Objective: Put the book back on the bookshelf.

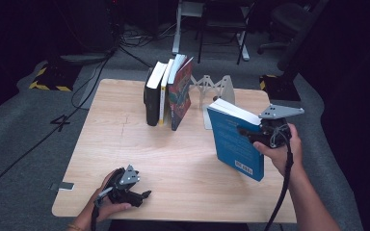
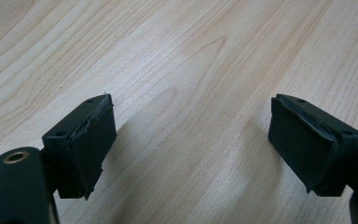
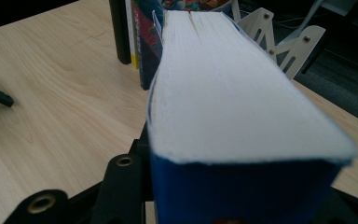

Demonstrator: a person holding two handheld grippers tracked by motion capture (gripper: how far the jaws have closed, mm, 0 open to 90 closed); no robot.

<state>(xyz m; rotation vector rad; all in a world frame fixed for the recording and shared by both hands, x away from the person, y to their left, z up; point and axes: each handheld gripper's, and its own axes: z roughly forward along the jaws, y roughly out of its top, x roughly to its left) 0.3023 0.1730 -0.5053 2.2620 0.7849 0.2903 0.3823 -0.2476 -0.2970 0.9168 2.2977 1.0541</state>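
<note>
High view: the thick blue paperback book (image 1: 234, 142) is held up over the right side of the pale wooden table (image 1: 125, 149), near the row of standing books (image 1: 167, 91).
Right gripper (image 1: 254, 135): squeezed tight on the blue book's edge (the white pages (image 3: 223, 84) point up).
Left gripper (image 1: 136, 196): jaws wide apart, holding nothing, low over the table near the front edge.
Slip risk: the book is heavy and gripped at one edge, so I think it could sag or slide out.
Bump risk: the leaning red picture book (image 1: 180, 94) might topple if nudged.
Stand risk: the white folding metal bookend (image 1: 217, 89) could get pushed away.
</note>
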